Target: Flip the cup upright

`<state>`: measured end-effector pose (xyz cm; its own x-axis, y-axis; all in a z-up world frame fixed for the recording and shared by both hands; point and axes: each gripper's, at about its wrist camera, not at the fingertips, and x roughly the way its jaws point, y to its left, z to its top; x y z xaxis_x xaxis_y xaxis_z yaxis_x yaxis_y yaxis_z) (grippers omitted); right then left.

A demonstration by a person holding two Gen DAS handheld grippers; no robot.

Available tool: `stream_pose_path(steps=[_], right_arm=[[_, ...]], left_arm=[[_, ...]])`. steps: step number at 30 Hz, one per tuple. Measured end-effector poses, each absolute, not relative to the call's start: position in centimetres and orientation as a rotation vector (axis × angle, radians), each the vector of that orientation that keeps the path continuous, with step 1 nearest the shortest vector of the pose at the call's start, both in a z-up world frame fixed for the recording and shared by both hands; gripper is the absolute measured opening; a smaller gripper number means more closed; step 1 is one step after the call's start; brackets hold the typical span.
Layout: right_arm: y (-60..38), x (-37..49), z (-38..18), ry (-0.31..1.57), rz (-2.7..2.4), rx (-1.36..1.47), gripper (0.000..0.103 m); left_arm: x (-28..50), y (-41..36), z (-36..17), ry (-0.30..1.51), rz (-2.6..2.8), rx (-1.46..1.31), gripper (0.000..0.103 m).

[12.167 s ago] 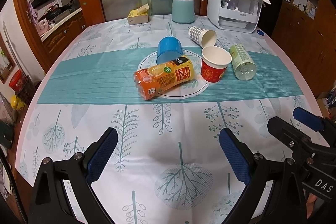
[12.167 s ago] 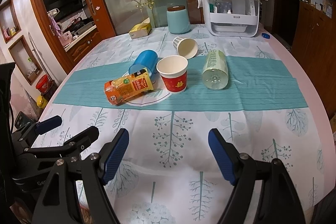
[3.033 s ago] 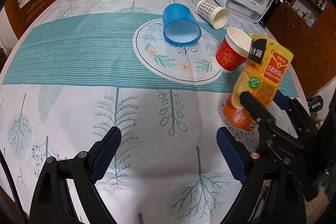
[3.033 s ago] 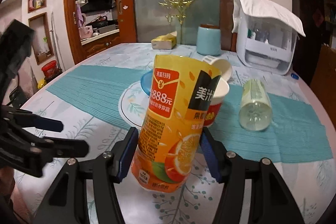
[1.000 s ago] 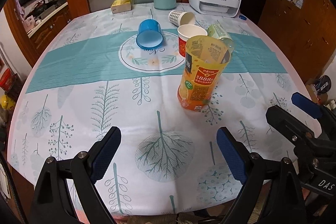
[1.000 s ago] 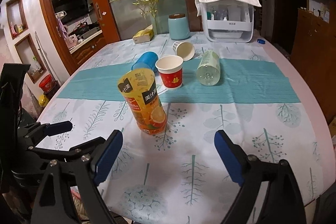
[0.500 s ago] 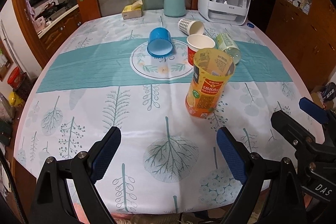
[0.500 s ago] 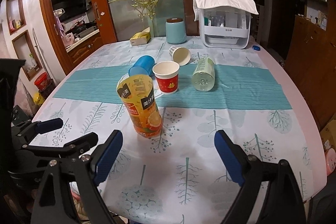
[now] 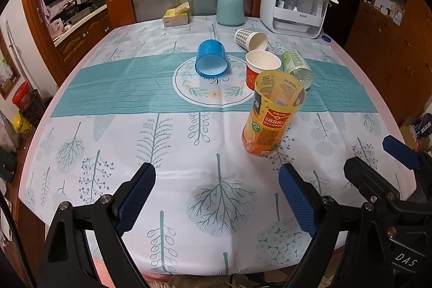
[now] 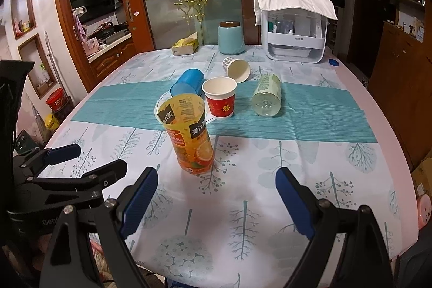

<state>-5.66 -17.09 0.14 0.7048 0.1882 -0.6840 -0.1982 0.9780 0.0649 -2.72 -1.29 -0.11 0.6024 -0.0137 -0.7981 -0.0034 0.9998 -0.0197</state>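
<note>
Dining table with leaf-print cloth. Left to right: blue plastic cup lay on its side, far centre; orange juice-label cup stood upright, nearer. Left gripper and right gripper both gaped wide, empty. Next grasp would suit the blue cup's wall, then tipping it mouth up.

Left gripper: jaws spread wide, nothing between the blue pads, held low and level, pointing forward. Right gripper: jaws likewise spread wide, nothing held, level, pointing forward. The two sit side by side: each shows at the other's outer edge, left one left of the right one.
</note>
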Motion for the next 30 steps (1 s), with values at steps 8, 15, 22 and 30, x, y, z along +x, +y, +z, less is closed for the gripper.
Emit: stream_pose_path(steps=[8,15,22,30], right_arm=[[-16.98,-5.66,0.17,0.760,0.217,-0.013,0.090],[-16.75,-5.68,0.18,0.764,0.215,-0.010,0.090],[-16.60,-5.68,0.10,0.768,0.214,-0.007,0.090],[-16.49,-5.71,-0.05,0.774,0.213,0.003,0.090]], left_arm=[[-2.71,-1.05,-0.13,0.923,0.002,-0.027,0.092],[-2.78,-0.95,-0.18,0.918,0.014,-0.028,0.092],[-2.82,-0.94,-0.08,0.911,0.025,-0.024,0.092],[-2.91,-0.91,0.03,0.898,0.038,-0.018,0.092]])
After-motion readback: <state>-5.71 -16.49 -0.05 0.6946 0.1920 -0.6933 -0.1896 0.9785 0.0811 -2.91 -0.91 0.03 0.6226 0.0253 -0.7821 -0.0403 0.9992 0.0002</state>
